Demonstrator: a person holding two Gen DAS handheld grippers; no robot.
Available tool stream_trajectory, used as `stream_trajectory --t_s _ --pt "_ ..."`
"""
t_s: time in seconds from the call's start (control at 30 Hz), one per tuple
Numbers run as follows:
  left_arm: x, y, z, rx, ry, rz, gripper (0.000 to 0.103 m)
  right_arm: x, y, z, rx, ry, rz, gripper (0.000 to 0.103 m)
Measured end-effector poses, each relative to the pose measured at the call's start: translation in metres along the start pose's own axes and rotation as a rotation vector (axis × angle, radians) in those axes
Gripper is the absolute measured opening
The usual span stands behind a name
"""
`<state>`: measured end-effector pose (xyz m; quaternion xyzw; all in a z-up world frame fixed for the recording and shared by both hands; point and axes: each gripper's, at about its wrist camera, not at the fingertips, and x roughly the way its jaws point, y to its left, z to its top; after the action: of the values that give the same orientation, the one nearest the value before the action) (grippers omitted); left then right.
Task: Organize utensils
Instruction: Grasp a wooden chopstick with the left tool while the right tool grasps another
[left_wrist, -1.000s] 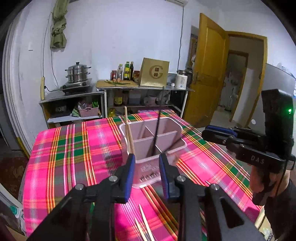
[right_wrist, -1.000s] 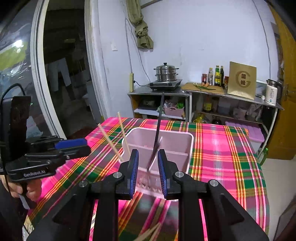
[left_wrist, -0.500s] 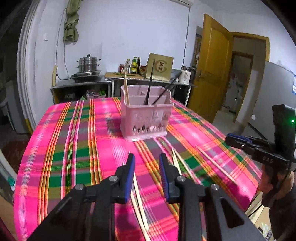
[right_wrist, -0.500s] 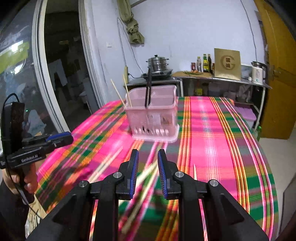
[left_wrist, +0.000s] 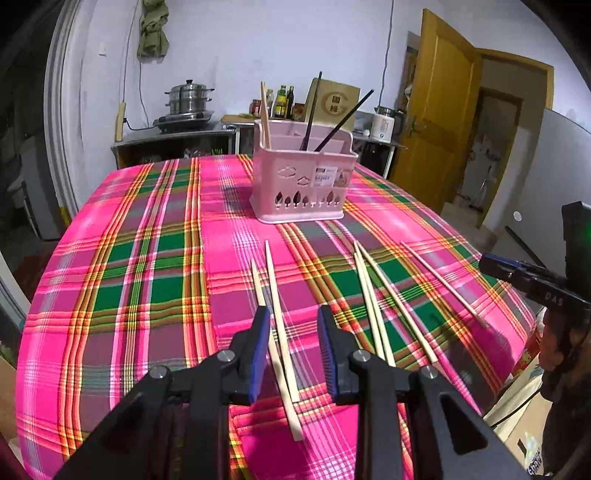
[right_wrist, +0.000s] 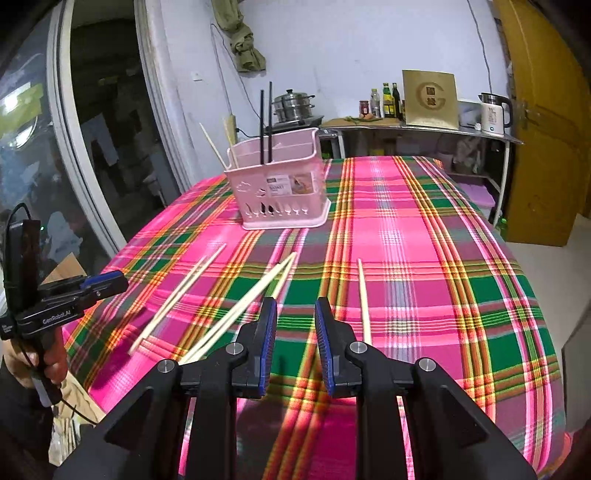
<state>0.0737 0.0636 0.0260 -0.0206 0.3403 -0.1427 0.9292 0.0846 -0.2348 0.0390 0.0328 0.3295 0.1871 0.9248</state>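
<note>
A pink utensil basket (left_wrist: 303, 186) (right_wrist: 280, 192) stands on the plaid tablecloth, holding two black chopsticks (left_wrist: 312, 110) and two wooden ones (left_wrist: 264, 114). Several wooden chopsticks lie loose on the cloth. My left gripper (left_wrist: 293, 317) is open and empty, low over a pair of wooden chopsticks (left_wrist: 275, 314) that runs between its fingers. Another pair (left_wrist: 373, 295) and a single chopstick (left_wrist: 439, 280) lie to its right. My right gripper (right_wrist: 295, 306) is open and empty, between a pair (right_wrist: 251, 299) on its left and a single chopstick (right_wrist: 364, 295) on its right.
The table's edges fall away near both grippers. Each gripper shows in the other's view, the right one (left_wrist: 524, 273) and the left one (right_wrist: 74, 295). A shelf with a steamer pot (left_wrist: 188, 98), bottles and a kettle (right_wrist: 493, 112) stands behind. A yellow door (left_wrist: 439, 125) is at right.
Both grippers have pulled back from above the basket and dropped low toward the near part of the table. A black chopstick that was between the right fingers now stands in the basket.
</note>
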Motion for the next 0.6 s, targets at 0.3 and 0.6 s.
stream_trajectory --t_s 0.3,0.6 --pt "0.033 0.013 0.015 0.002 0.057 0.044 0.028 0.028 -0.016 0.007 -0.010 0.052 -0.057 0.022" --pt "0.084 0.025 0.032 0.010 0.182 0.066 0.028 0.069 -0.030 0.018 -0.030 0.151 -0.105 0.022"
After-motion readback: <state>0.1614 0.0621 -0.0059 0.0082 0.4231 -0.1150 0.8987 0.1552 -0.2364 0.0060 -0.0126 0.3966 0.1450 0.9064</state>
